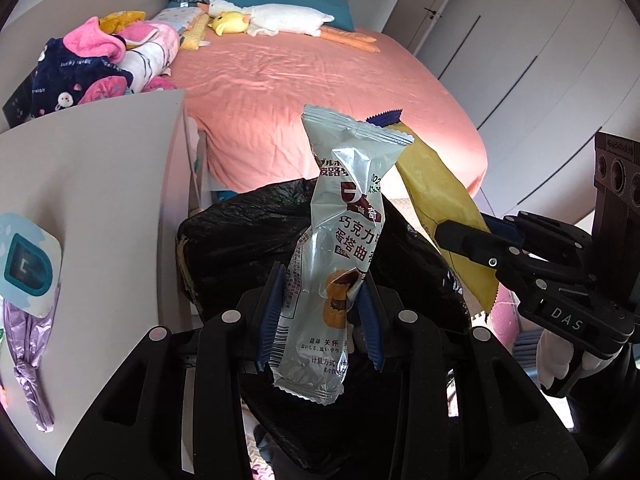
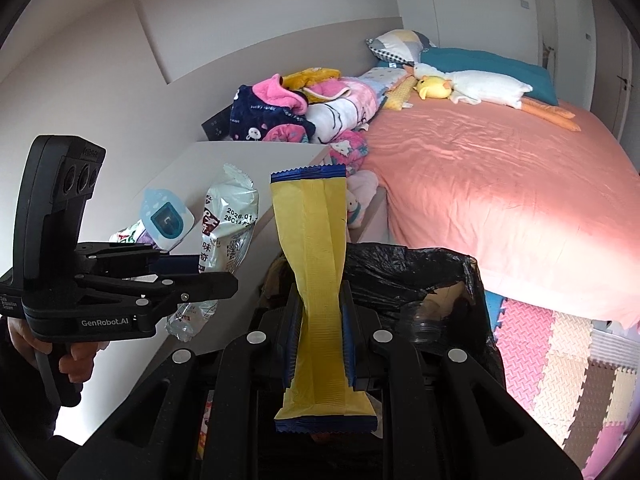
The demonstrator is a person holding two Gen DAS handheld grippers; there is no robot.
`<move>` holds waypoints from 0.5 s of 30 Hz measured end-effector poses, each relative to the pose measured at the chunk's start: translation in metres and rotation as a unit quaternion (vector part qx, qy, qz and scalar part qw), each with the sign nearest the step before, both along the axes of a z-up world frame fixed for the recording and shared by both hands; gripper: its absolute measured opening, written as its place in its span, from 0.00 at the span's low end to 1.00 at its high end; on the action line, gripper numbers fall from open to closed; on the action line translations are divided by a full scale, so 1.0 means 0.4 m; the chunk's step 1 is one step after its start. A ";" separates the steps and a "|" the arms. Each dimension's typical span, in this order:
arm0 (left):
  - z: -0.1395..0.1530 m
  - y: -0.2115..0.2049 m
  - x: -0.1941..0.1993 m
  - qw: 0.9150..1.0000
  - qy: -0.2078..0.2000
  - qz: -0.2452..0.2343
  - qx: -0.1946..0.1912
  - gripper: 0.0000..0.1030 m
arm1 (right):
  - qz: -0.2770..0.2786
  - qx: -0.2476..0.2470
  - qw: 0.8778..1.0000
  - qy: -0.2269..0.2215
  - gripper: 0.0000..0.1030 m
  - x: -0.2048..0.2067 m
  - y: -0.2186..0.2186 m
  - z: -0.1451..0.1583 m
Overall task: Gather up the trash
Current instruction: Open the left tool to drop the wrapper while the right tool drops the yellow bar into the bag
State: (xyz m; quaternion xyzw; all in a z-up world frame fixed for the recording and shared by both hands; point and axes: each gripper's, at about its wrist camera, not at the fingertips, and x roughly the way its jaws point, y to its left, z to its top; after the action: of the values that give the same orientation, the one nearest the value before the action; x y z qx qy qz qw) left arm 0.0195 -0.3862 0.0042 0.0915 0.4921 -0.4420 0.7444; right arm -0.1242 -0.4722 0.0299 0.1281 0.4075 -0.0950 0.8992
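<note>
The left gripper's point(image 1: 322, 312) blue-padded fingers point(image 1: 272, 312) pinch a crinkled silver foil snack wrapper point(image 1: 340, 240) printed with dark red characters, upright at centre frame. The right gripper's point(image 2: 320, 336) fingers point(image 2: 348, 340) pinch a long yellow wrapper with dark blue ends point(image 2: 316, 264), also upright at centre. Behind both sits a bin lined with a black plastic bag point(image 2: 400, 272), lower centre. At left lies a white surface point(image 1: 100, 184); across the upper frame, a bed with a pink sheet point(image 2: 500, 184).

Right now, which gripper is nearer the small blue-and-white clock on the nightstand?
Left. The left gripper, shut on the silver wrapper, hangs beside the clock; the right gripper, holding the yellow wrapper, is farther, over the bin.
</note>
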 end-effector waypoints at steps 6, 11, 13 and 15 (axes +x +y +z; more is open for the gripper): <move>-0.022 -0.018 -0.010 0.999 -0.020 -0.007 0.032 0.94 | -0.085 -0.052 0.995 -0.014 0.86 -0.041 -0.024 0.024; -0.030 0.006 0.011 0.999 -0.014 0.019 0.047 0.94 | -0.115 -0.053 0.991 -0.031 0.86 -0.061 -0.063 0.037; -0.031 0.015 0.015 0.999 -0.014 0.025 0.047 0.94 | -0.120 -0.051 0.991 -0.033 0.86 -0.064 -0.074 0.038; -0.035 0.022 0.016 0.998 -0.011 0.027 0.048 0.94 | -0.120 -0.044 0.991 -0.034 0.86 -0.063 -0.078 0.036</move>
State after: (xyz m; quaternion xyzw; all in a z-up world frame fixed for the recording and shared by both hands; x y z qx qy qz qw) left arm 0.0260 -0.3775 -0.0099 0.1189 0.5066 -0.3965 0.7563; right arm -0.1493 -0.5035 0.0444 0.1393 0.3539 -0.2156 0.8994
